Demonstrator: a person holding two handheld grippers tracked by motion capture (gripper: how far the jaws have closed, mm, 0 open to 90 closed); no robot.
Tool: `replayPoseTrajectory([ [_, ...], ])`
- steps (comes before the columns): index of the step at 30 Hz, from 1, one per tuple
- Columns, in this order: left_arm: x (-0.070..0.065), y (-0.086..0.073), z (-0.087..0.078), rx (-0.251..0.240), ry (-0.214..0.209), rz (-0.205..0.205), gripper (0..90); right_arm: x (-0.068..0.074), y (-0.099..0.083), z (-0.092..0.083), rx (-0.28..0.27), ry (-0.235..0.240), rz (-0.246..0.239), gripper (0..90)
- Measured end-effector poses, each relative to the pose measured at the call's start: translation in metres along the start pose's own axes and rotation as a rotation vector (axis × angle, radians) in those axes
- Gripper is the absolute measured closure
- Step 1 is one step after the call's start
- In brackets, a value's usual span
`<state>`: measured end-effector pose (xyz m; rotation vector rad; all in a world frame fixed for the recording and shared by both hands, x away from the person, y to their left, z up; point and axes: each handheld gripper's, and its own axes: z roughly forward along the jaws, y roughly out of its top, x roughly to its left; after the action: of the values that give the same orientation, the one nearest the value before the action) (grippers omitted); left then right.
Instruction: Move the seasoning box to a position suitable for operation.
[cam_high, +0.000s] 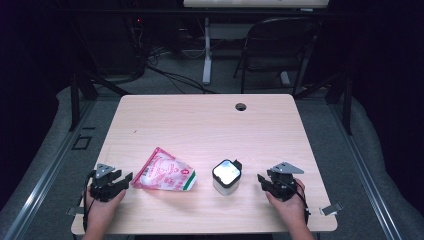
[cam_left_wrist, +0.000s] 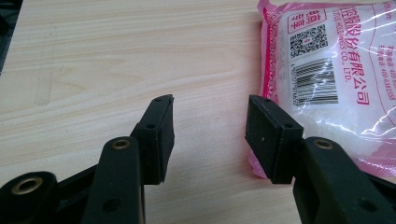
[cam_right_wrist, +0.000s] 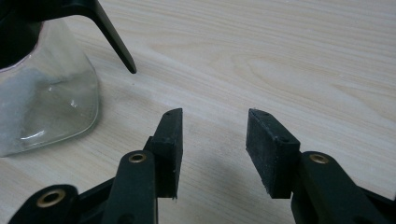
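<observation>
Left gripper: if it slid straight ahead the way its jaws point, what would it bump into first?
Probably the pink bag. In the high view the left gripper points right at it, and its right pad already sits at the bag's corner. The open jaws hold nothing.

Table (cam_high: 200, 125) brightly lit from above, surroundings dark; high view soft, gripper views sharp, faint shadows.
</observation>
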<state>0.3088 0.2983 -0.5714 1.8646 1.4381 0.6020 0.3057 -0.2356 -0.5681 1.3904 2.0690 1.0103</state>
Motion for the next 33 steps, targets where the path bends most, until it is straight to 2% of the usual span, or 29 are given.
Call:
replayPoseTrajectory([
  [7, 0.0, 0.001, -0.001, -0.016, 0.005, 0.0, 52.3, 0.002, 0.0, 0.001, 0.002, 0.011, -0.007, 56.5],
  [13, -0.004, 0.001, -0.003, -0.019, -0.019, 0.006, 54.5, 0.006, 0.002, -0.002, 0.0, 0.041, -0.002, 59.6],
  [22, -0.007, 0.001, -0.005, -0.018, -0.025, 0.013, 55.8, 0.013, 0.004, -0.006, 0.009, 0.055, -0.032, 59.1],
  [25, -0.008, 0.002, -0.005, -0.013, -0.024, 0.011, 55.8, 0.018, 0.009, -0.009, 0.019, 0.052, -0.04, 56.3],
  [33, -0.011, 0.002, -0.008, -0.014, -0.03, 0.014, 55.9, 0.028, 0.029, -0.02, -0.001, 0.057, -0.059, 57.8],
])
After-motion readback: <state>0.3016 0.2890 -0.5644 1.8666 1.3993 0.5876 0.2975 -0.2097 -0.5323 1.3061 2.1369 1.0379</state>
